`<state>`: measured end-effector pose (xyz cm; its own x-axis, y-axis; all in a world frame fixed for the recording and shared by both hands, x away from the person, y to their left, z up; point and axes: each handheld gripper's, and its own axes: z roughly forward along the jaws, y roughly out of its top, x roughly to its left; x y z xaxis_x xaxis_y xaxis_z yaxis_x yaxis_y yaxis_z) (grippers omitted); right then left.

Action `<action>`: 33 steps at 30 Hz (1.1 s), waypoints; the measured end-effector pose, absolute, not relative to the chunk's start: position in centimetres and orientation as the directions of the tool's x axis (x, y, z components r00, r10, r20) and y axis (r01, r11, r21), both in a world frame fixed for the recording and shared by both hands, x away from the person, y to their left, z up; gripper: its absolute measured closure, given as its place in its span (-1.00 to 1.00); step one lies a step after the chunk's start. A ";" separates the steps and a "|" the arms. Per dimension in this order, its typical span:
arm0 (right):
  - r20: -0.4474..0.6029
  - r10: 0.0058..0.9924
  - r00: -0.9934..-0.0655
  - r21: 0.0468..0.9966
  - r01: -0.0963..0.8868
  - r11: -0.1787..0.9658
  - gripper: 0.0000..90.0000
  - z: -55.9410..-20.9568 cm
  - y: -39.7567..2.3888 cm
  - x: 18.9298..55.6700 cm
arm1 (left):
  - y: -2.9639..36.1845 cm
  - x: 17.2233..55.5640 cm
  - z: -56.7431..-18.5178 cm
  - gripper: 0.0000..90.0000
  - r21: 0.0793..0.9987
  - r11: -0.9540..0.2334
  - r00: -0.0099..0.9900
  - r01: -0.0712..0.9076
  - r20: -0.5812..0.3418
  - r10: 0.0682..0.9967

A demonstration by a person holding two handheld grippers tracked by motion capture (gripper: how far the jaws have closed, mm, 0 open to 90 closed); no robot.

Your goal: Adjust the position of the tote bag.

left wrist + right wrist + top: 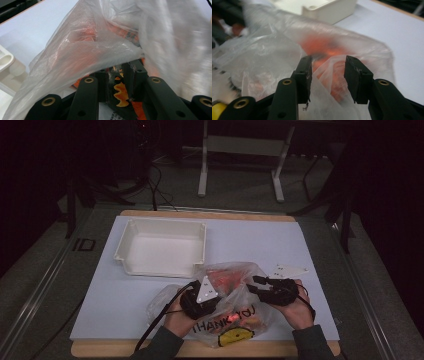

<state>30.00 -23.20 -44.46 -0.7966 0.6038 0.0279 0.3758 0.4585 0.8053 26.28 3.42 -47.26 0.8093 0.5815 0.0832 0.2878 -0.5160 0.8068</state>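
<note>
Bag opened, contents not yet out

The plastic bag point(225, 295) lay between my grippers near the table's front edge, orange packets inside; my left gripper point(200, 301) was partly closed around one, my right gripper point(328, 75) stood wide over the film; the white tray point(162, 247) beyond held nothing.

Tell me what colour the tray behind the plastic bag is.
The tray is white to cream, clearest in the high view.

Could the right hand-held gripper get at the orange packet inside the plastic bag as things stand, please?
Probably not directly: the plastic bag film covers the orange packet, and a fold sits between the open right hand-held gripper jaws.
</note>
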 end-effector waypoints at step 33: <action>-0.096 0.721 -0.686 0.828 0.348 0.441 0.94 -45.8 -24.6 28.9 | 3.4 24.5 -47.2 0.38 0.822 -0.504 0.841 0.266 0.058 0.538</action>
<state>28.95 -24.57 -45.81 -0.6860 0.7212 -0.0960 0.3476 0.4408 0.8276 24.52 3.35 -47.16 0.8409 0.5381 0.0581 0.2656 -0.5038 0.8219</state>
